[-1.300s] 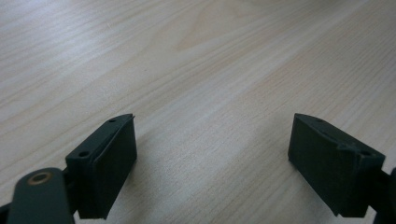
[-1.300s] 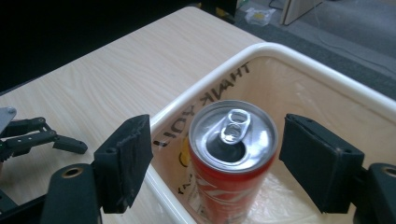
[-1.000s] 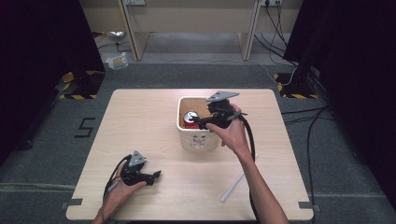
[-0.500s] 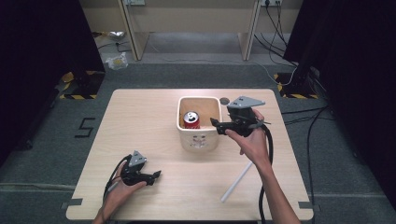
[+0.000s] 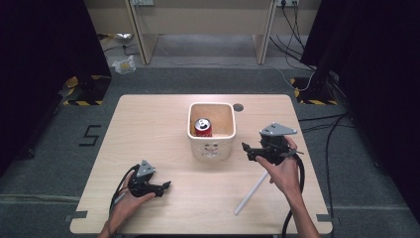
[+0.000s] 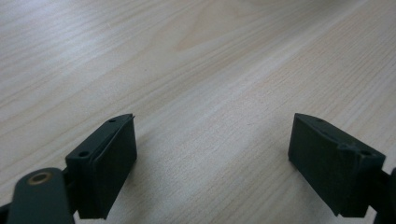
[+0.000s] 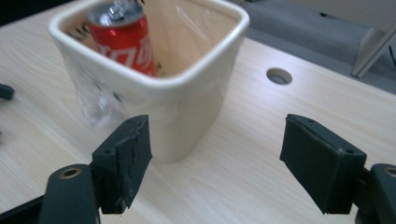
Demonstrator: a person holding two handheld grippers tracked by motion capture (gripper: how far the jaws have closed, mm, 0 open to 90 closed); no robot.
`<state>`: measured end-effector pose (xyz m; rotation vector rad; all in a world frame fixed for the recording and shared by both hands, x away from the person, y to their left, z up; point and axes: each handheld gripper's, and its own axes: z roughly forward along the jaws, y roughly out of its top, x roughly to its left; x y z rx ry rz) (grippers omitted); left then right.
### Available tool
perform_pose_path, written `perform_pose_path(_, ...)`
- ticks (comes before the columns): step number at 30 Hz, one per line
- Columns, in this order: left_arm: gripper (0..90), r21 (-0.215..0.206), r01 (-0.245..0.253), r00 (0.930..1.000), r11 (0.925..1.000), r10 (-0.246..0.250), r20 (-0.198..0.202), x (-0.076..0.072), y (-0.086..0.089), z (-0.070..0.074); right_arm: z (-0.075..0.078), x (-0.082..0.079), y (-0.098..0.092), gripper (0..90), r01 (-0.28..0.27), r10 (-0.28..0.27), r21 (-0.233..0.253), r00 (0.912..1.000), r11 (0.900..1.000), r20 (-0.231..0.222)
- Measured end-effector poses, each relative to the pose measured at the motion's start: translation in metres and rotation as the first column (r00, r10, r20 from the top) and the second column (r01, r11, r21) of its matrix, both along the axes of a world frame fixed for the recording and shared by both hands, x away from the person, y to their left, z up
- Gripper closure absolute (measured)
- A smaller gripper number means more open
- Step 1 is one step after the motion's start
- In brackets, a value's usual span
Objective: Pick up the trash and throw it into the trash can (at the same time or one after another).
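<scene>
A cream square bin stands at the table's middle with a red soda can upright inside it. My right gripper hovers just right of the bin, open and empty, jaws pointing left at it. In the right gripper view the bin and the can lie ahead between the spread jaws of the right gripper. My left gripper rests low at the near left of the table, open. In the left gripper view, the left gripper has bare wood between its jaws.
A white stick lies on the table near the front right, beside the right forearm. A round cable hole sits behind the bin, and it appears again as a cable hole in the right gripper view. Dark floor and cables surround the table.
My right gripper has drawn back from above the bin to its right side and nearer the person. The can stays in the bin. The left gripper has not moved.
</scene>
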<state>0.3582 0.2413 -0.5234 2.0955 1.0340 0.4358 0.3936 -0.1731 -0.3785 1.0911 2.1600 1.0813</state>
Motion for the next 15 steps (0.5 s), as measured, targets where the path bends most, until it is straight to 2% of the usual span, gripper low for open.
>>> perform_pose_path(4, 14.4, 0.003, 0.002, 1.0, 1.0, -0.002, -0.002, 0.0, 0.0, 0.0, -0.014, -0.005, -0.007, 24.3, 0.012, -0.013, -0.037, 0.9995, 0.999, -0.028)
perform_pose_path(9, 14.4, 0.002, 0.001, 1.0, 1.0, -0.001, -0.001, 0.0, 0.0, 0.0, -0.036, -0.014, -0.016, 24.3, 0.035, -0.039, -0.058, 0.9961, 0.998, -0.078)
perform_pose_path(11, 14.4, 0.002, 0.002, 1.0, 1.0, -0.002, -0.002, 0.0, 0.0, 0.0, -0.038, -0.015, -0.017, 24.3, 0.039, -0.044, -0.057, 0.9955, 0.998, -0.084)
perform_pose_path(15, 14.4, 0.002, 0.001, 1.0, 1.0, -0.001, -0.001, 0.0, 0.0, 0.0, -0.052, -0.02, -0.023, 24.5, 0.058, -0.064, -0.056, 0.9918, 0.997, -0.11)
